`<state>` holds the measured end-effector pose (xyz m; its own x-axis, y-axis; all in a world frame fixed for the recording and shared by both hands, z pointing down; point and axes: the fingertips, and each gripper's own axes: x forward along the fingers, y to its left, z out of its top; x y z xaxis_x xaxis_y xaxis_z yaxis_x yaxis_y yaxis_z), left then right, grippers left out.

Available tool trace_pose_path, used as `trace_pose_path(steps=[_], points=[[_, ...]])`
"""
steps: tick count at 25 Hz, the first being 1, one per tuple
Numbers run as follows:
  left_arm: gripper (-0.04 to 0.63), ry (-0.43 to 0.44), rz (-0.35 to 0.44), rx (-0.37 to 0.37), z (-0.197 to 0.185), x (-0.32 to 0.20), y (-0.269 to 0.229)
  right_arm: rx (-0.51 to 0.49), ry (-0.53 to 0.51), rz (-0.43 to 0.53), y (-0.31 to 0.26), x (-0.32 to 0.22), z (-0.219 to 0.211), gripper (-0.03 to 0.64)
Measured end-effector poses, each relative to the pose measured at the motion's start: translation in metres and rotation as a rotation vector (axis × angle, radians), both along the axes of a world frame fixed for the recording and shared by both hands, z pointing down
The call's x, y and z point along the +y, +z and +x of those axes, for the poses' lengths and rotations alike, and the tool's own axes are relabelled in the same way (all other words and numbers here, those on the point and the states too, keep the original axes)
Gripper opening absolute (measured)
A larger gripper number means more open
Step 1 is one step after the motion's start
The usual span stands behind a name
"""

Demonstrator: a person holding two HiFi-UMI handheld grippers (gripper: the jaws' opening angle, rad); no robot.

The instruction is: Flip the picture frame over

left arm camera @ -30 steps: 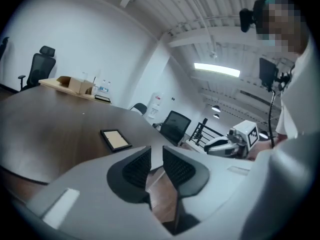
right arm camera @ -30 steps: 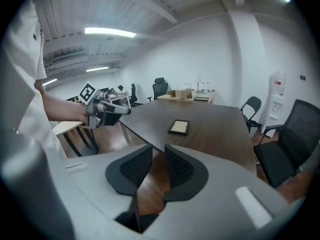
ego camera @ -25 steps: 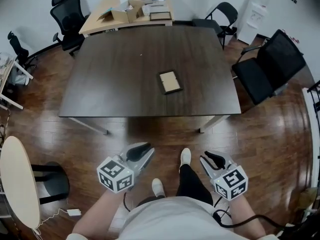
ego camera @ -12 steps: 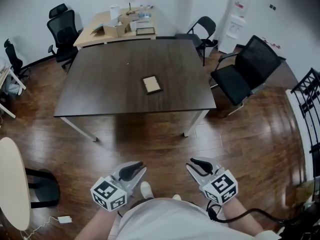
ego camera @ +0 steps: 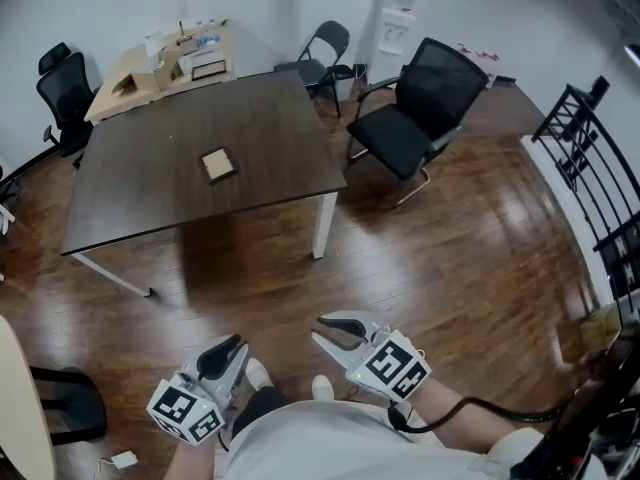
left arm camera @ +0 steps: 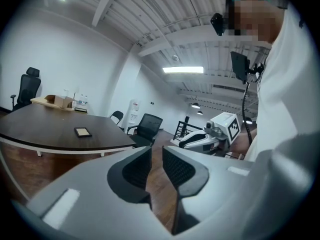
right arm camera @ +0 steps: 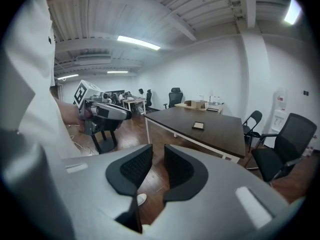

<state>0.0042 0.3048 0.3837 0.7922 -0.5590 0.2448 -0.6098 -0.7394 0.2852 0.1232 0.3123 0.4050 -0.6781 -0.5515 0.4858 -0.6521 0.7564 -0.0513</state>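
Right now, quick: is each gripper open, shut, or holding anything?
Left gripper: open a little, holding nothing.
Right gripper: open a little, holding nothing.

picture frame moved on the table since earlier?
No. The picture frame lies at the same spot on the table; only the view shifted.

bare floor (ego camera: 450,253) stretching ahead of l gripper (ego camera: 224,351) & r gripper (ego camera: 338,330), nothing blocking. table (ego camera: 140,193) standing well ahead-left, frame (ego camera: 217,163) lying mid-top w/ free room all round. black chair (ego camera: 418,103) sitting ahead of r gripper, crowding table's near corner.
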Motion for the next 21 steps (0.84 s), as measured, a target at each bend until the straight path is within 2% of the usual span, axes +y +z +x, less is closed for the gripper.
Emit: trace_pose_path(steps=[7, 21], points=[[0.071, 0.011, -0.002, -0.021, 0.020, 0.034, 0.002, 0.002, -0.007, 0.007, -0.003, 0.028, 0.018, 0.075], [0.071, -0.015, -0.004, -0.036, 0.029, 0.045, 0.003, 0.001, -0.027, 0.023, -0.008, 0.037, 0.029, 0.071]])
